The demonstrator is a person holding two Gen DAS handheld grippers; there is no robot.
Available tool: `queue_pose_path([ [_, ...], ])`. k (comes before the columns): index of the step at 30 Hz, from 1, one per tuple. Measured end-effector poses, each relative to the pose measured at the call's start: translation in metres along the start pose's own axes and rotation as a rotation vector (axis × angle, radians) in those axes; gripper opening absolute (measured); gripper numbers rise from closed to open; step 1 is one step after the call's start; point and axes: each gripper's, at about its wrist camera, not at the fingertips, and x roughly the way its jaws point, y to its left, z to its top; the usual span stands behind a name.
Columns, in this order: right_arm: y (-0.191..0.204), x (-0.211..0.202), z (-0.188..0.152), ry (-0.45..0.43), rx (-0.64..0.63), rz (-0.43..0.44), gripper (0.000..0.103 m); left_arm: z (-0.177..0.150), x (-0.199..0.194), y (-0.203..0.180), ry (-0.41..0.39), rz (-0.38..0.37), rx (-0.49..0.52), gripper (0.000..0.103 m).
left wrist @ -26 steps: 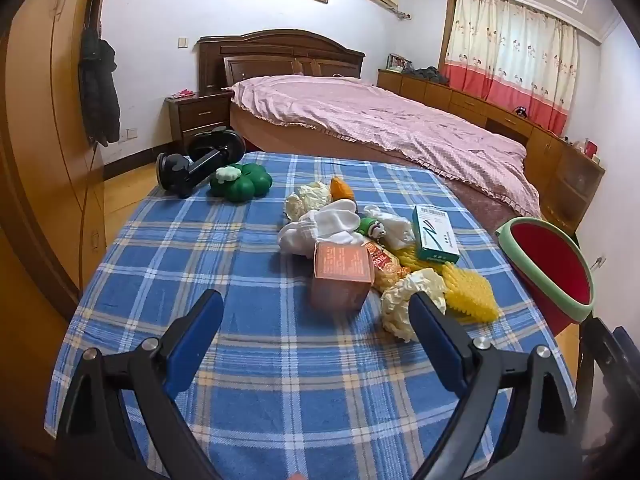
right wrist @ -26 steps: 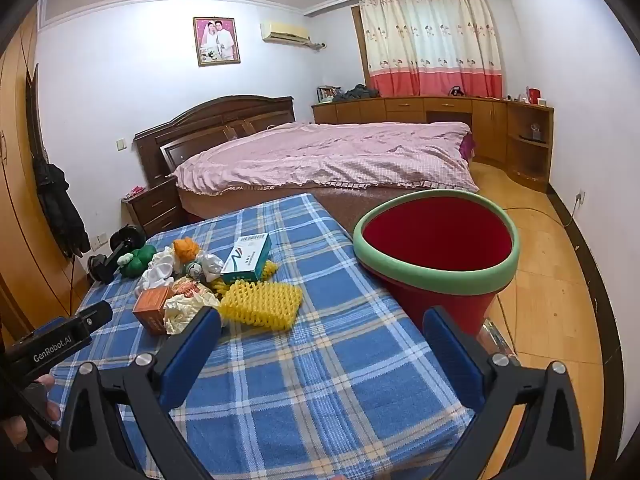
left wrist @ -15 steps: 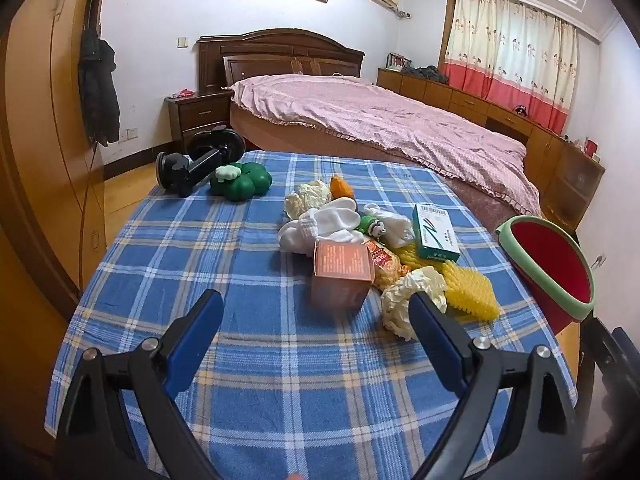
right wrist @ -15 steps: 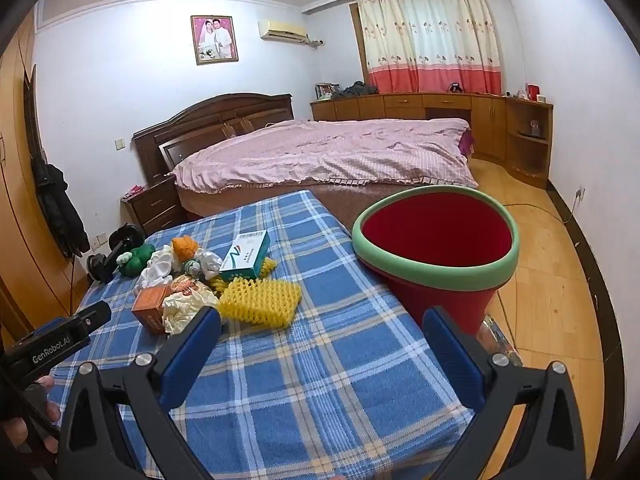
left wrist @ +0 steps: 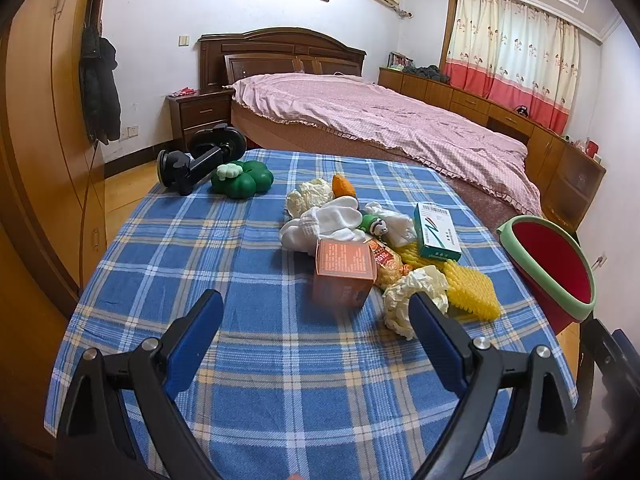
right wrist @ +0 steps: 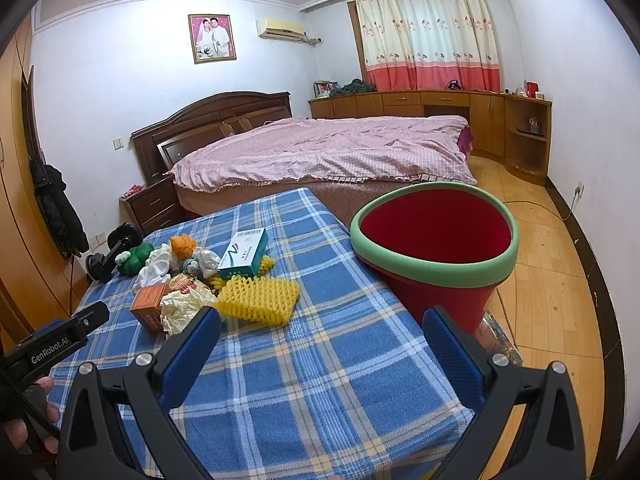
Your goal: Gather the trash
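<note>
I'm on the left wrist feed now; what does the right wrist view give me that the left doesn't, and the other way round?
Only the right wrist view shows the red bin's whole mouth, nothing visible inside, the floor beside it, and the left gripper's body with a hand.

Only the left wrist view shows the white socks and the orange box's top clearly.

Both show the checked cloth, crumpled paper, yellow foam net, teal box and open jaws holding nothing.

Trash pile (left wrist: 372, 248) on table (left wrist: 200, 240), bin (right wrist: 434, 240) right.
</note>
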Motion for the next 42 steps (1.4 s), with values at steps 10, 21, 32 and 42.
queue_pose_path([
  [10, -0.0002, 0.0002, 0.0000, 0.004, 0.002, -0.001, 0.103, 0.0002, 0.0001, 0.0002, 0.001, 0.000, 0.002, 0.094],
  [21, -0.0007, 0.0014, -0.0008, 0.008, 0.004, 0.000, 0.103, 0.0002, 0.0002, 0.0001, 0.002, -0.001, 0.002, 0.094],
  [32, -0.0018, 0.0007, -0.0007, 0.011, 0.005, 0.000, 0.103, 0.0001, 0.0002, 0.0002, 0.002, -0.001, 0.001, 0.094],
  [42, -0.0019, 0.0009, -0.0001, 0.014, 0.006, 0.000, 0.103, 0.0003, 0.0003, -0.0001, 0.003, 0.000, 0.001, 0.094],
])
